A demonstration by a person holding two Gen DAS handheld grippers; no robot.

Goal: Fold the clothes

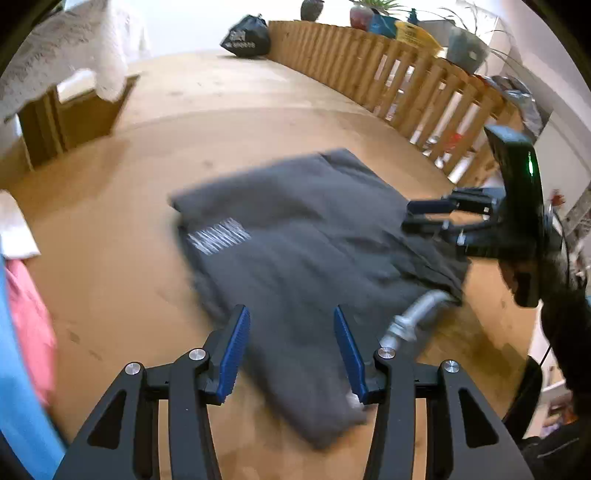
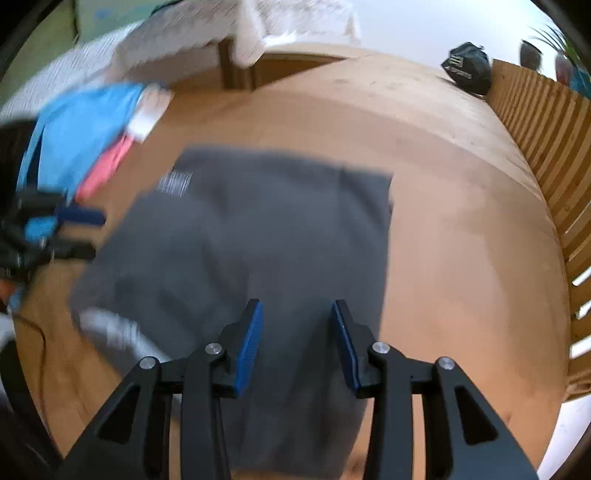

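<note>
Grey garment (image 1: 295,236), folded, flat on floor (image 1: 110,206). Left gripper (image 1: 291,350) and right gripper (image 2: 297,343) above it, jaws apart, apparently empty; frames blurred.

left claw (image 1: 291,350) black linkage | blue ribbed pads | silver pivot screws | right claw (image 2: 297,345) same

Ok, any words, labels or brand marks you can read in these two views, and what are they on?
Nothing reads clearly.
Grey garment: white print block, too blurred to read.
Black bag at the table's far end: white print, partly "SPORTS" in the right wrist view, otherwise unreadable.
Yellow bag behind the wooden fence: dark marks, too small.
</note>
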